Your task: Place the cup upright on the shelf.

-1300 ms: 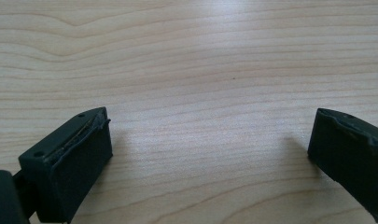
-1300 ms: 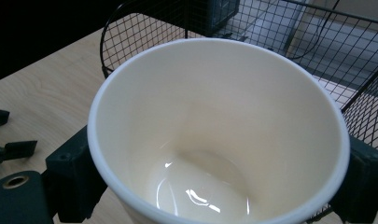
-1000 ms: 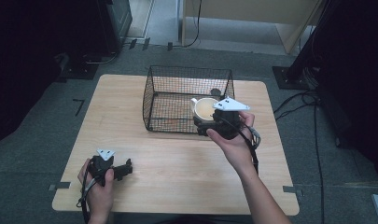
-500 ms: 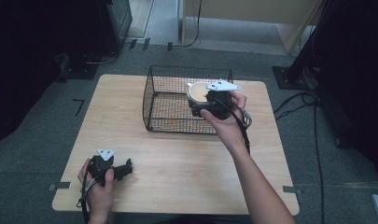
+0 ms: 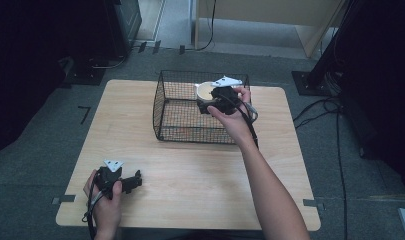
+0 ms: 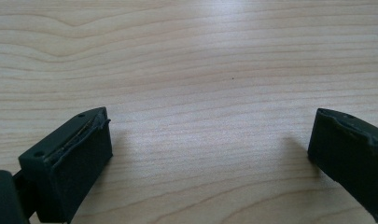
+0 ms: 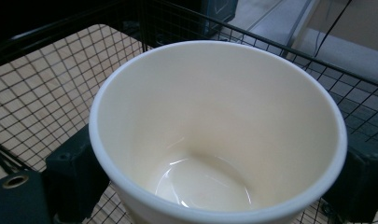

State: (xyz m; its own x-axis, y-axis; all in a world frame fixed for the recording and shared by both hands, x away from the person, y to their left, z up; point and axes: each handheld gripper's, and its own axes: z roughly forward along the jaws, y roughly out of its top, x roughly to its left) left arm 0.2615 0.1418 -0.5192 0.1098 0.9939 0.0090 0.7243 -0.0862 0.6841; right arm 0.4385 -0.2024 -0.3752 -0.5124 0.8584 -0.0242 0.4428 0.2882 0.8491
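Note:
An empty cream cup (image 5: 206, 91) (image 7: 214, 140) hangs over the far right part of the black wire basket (image 5: 180, 107), with my right gripper (image 5: 210, 103) shut on its sides. In the right gripper view both jaws press the cup's wall, and the basket mesh (image 7: 46, 79) lies below and behind it. My left gripper (image 5: 135, 181) rests low over the wooden table (image 5: 190, 165) near its front left corner, open. In the left gripper view its jaws stand wide apart over bare wood (image 6: 210, 93), with nothing between them.
The basket stands at the back middle of the table. Dark equipment stands on the floor beyond the table's far side, and cables (image 5: 320, 107) run across the floor to its right.
My right gripper has carried the cup from the basket's near right side up, away from the person and over the basket's far right part. The left gripper has stayed put.

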